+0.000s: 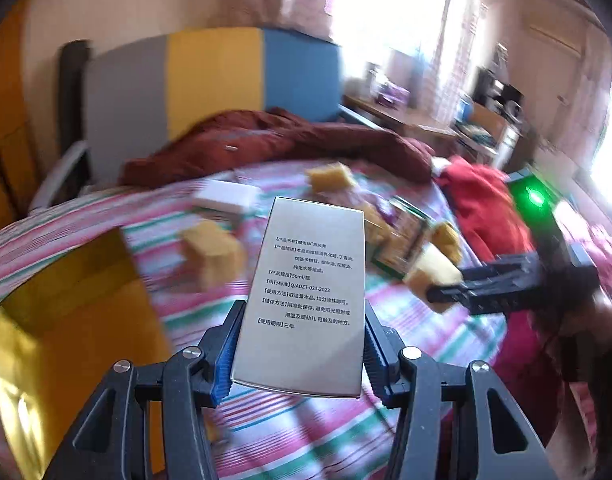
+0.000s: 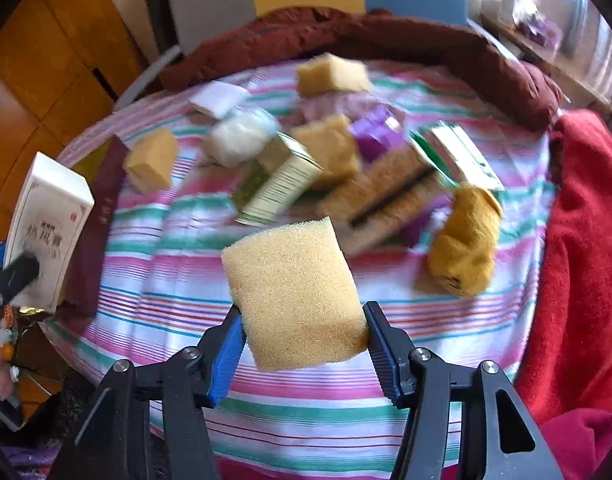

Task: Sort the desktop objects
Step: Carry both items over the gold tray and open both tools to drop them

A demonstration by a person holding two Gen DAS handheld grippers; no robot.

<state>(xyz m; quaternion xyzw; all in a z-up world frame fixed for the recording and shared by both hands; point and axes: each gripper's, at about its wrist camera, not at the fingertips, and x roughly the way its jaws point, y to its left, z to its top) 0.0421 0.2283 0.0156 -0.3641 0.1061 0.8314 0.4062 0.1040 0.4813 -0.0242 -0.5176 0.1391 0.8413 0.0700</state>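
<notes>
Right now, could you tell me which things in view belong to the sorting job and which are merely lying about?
Job:
- silver box in left gripper
- sponge in right gripper
- loose sponges, white box, purple block, gold bin

Lying about:
- maroon quilt
- red blanket
- headboard
- desk

Left claw (image 1: 302, 344) clamps a silver box (image 1: 306, 296) above striped bedding (image 1: 426, 340).
</notes>
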